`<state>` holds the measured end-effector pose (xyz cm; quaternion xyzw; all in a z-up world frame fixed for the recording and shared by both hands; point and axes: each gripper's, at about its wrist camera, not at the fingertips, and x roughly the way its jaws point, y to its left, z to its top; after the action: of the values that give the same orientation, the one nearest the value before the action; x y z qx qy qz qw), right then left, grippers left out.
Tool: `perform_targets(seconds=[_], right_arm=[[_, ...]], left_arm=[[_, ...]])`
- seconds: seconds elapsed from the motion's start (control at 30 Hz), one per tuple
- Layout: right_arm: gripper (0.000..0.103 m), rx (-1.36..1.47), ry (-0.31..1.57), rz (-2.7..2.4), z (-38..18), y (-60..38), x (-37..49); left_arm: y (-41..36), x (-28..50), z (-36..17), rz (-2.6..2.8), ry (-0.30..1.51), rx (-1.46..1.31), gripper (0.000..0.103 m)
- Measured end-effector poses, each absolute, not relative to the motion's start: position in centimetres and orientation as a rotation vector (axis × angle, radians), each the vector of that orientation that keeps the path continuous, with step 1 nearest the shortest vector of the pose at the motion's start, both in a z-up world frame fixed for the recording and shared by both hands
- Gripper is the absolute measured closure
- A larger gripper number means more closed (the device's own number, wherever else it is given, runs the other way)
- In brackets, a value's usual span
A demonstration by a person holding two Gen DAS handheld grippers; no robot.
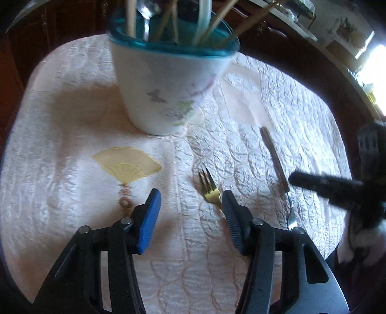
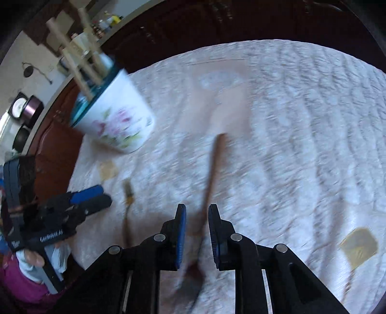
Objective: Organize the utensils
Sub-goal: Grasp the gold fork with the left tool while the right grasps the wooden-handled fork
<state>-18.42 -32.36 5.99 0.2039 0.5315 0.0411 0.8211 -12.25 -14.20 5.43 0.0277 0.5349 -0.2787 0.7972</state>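
Utensils left loose on the white quilted tablecloth [image 1: 277, 101]: a small gold-coloured metal fork [image 1: 209, 188] near the cloth's near edge, tines pointing away toward the holder, and a longer dull-handled utensil [image 1: 275, 157] just to its right, roughly parallel, head end toward the near edge (blurred, can't tell fork or spoon). White floral plastic holder cup with teal rim [image 1: 166, 79] stands upright toward the far edge, already holding wooden chopsticks [image 1: 131, 17] and other sticks. Left gripper [image 1: 190, 203] jaws spread wide, holding nothing, hovering low with the gold fork's handle passing under its right finger. Right gripper [image 2: 197, 212] jaws parted but narrow, straddling the long utensil's handle in the right wrist view; contact not clear through motion blur. Long axis of that utensil runs along the fingers, so right hand looks nearer to grabbing; likely next: pinch, lift, drop into cup.
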Motion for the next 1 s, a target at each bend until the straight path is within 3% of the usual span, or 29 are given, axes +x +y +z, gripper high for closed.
perform_targets(seconds=[0.33,0.5,0.6,1.0], right_arm=[[0.086,0.401,1.162,0.065,4.8,-33.4,-14.0],[0.086,0.372,1.189,0.069,3.8,-32.8,-11.8],[0.091,0.349,1.183,0.072,3.7,-32.7,-11.2],[0.094,0.321,1.027,0.145,10.8,-32.6,-14.6]], left_arm=[[-16.5,-10.7,3.7,-0.628,1.155,0.077,0.059],[-17.3,-10.4,3.2,-0.652,1.157,0.113,0.087],[-17.6,-10.5,3.1,-0.673,1.155,0.123,0.096],[-15.5,-11.8,7.2,-0.715,1.086,0.087,0.103]])
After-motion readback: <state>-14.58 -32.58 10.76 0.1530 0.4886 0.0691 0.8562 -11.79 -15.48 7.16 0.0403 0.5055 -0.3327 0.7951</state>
